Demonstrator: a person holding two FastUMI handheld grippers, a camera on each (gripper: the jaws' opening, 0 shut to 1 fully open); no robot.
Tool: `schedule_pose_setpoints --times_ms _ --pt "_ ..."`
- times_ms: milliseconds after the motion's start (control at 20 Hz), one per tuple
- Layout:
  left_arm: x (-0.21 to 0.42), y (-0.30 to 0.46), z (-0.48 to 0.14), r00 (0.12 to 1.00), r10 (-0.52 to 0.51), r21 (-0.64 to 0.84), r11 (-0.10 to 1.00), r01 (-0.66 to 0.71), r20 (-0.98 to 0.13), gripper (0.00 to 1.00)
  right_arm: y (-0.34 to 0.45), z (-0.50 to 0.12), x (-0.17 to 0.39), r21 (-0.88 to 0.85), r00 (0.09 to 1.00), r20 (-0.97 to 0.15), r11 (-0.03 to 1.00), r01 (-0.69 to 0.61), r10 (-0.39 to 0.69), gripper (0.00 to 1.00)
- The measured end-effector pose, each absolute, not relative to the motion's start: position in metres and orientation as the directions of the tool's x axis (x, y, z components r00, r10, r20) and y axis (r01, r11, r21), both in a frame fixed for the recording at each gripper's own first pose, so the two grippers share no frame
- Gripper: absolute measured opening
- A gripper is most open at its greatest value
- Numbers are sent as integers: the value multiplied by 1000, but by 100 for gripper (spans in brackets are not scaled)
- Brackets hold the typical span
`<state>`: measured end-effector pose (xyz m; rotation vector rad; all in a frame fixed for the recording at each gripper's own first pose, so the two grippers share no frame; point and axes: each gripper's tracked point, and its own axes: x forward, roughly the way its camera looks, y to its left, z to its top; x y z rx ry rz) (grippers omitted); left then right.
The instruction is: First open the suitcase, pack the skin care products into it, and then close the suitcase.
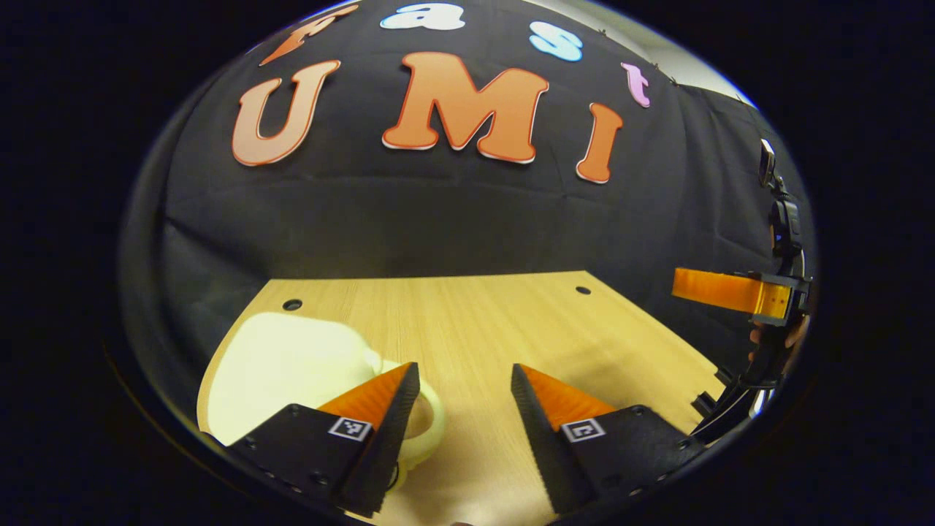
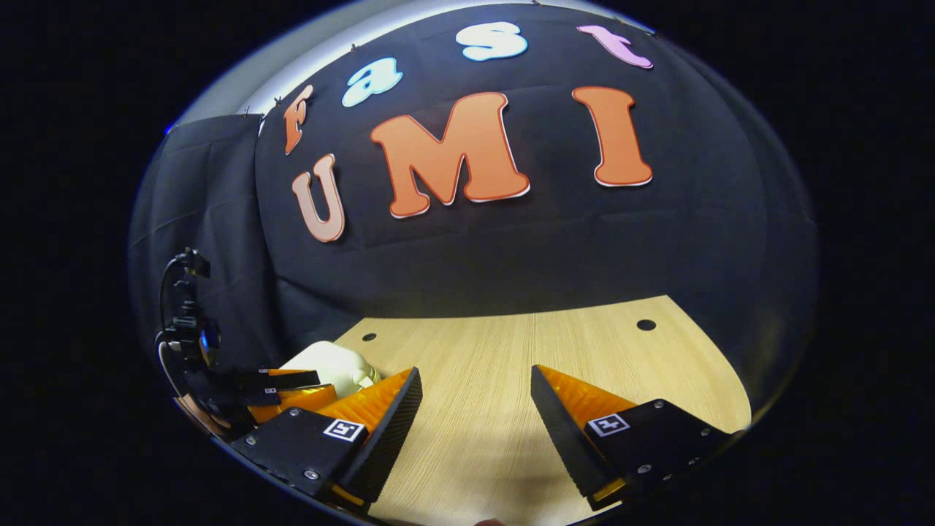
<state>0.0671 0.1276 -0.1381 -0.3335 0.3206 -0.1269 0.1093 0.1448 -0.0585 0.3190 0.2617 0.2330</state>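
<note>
While the wooden counter [image 1: 467, 321] filled the lower middle of both views, a closed cream suitcase [image 1: 285, 365] lay at the lower left of the left gripper view, its handle [image 1: 427, 427] just behind the left claw [image 1: 465, 383], whose fingers stood wide apart and held nothing. At the bottom of the right gripper view, the right claw [image 2: 476, 387] gaped equally wide, holding nothing.
</note>
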Motion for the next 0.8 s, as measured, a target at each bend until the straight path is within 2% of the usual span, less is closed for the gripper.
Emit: schedule_pose_setpoints --times_ms 50,100,300,400,800 --pt "69 125 -124 953 -155 -338 939 60 -262 91 142 -54 113 324 949 -196 930 -174 246 96" --pt "72 124 -110 962 -132 -328 944 48 -238 96 141 -48 115 308 956 -180 936 -169 232 96" --pt "76 139 -62 990 67 -228 969 -94 -123 96 144 -29 115 238 970 -120 954 -180 213 95" --pt "75 138 -46 992 103 -198 973 -116 -77 95 148 -24 113 219 971 -103 958 -187 213 95" --pt "74 138 -41 993 104 -185 976 -112 -51 95 155 -22 104 191 971 -88 960 -204 224 95"
